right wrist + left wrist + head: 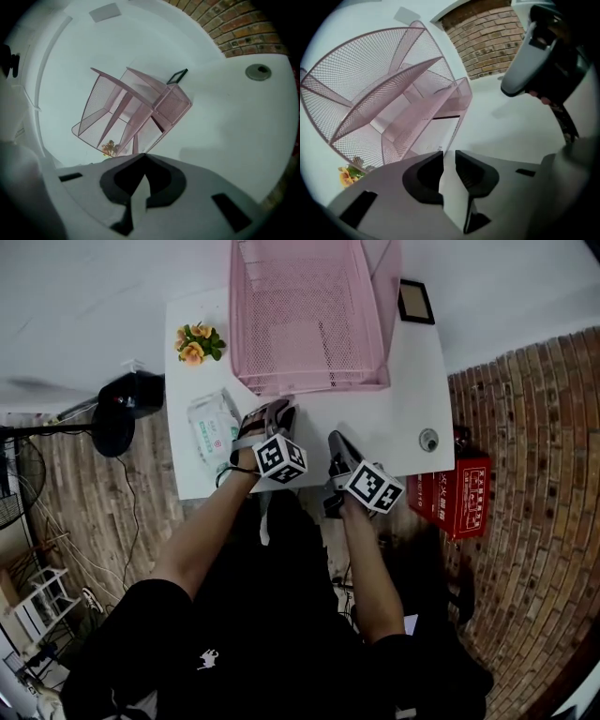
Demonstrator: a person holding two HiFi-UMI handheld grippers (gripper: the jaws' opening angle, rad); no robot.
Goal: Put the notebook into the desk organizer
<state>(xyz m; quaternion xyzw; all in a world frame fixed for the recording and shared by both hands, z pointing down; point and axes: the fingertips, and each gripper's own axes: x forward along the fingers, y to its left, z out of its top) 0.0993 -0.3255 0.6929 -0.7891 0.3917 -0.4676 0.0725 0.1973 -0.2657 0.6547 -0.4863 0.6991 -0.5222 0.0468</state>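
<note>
We see the notebook (440, 129) inside the pink mesh desk organizer (373, 324) at the far end of the white bench (412, 399). The left hand-held gripper (449, 157) has its jaws slightly apart and empty; the right hand-held gripper (143, 161) is closed on nothing. The red box (457, 493) has white print and the wipes pack (214, 427) green print; we can't read either.

Cut off by head view's top edge: far end of pink mesh desk organizer (309, 381). Veiled behind its mesh: notebook (295, 338). Too small to read: print on wipes pack (214, 427), red box (459, 493).
</note>
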